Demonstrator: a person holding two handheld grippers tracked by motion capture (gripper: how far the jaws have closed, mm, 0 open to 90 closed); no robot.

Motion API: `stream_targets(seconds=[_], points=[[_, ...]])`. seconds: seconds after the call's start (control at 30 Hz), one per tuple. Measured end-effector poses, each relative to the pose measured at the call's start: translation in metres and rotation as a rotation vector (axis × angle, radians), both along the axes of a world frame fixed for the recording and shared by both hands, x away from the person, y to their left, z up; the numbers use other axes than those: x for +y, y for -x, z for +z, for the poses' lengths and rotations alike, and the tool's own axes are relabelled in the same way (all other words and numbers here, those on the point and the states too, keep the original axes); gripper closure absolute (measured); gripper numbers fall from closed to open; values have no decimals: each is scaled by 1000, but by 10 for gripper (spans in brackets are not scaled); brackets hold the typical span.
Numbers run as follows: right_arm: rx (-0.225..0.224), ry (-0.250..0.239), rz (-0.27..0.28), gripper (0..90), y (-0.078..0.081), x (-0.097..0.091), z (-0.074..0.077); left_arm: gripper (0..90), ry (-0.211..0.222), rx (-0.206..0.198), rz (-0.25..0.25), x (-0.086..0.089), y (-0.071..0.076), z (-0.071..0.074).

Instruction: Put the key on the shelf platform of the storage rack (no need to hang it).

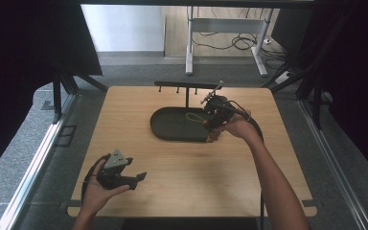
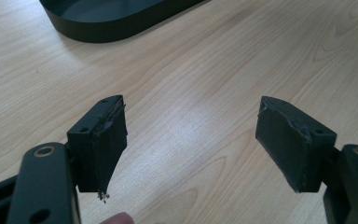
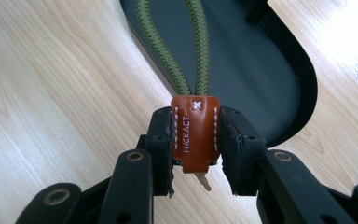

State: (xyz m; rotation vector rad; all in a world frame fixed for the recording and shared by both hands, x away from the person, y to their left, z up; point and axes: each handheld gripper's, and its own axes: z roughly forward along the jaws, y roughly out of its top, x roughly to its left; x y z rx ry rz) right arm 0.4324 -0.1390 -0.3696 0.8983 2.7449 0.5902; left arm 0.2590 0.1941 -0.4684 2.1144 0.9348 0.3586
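Observation:
A keychain with a brown leather tab [image 3: 195,133] and an olive green braided cord loop [image 3: 196,42] is pinched between the pads of my right gripper [image 3: 196,142], which is shut on the tab. The cord [image 1: 195,117] lies over the dark oval tray [image 1: 172,125]. In the high view my right gripper [image 1: 212,125] sits at the tray's right end. My left gripper [image 1: 139,178] rests near the table's front left corner, held in a hand. Its jaws [image 2: 191,140] stand wide open over bare wood with nothing between them.
A black T-shaped hanger stand [image 1: 188,87] with small pegs rises behind the tray. The tray's dark rim [image 2: 116,28] appears at the top of the left gripper view. The wooden table [image 1: 187,167] has open room across its front half.

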Motion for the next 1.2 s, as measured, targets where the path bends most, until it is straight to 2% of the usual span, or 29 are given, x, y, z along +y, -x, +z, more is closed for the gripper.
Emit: stream_targets(seconds=[0.33, 0.8, 1.2], points=[[4, 7, 5, 667, -9, 5, -2, 250, 6, -1, -4, 0, 0, 1], [-5, -6, -4, 667, -25, 5, -1, 250, 16, -3, -2, 2, 1, 3], [9, -21, -31, 667, -37, 4, -7, 250, 22, -4, -5, 3, 1, 3]])
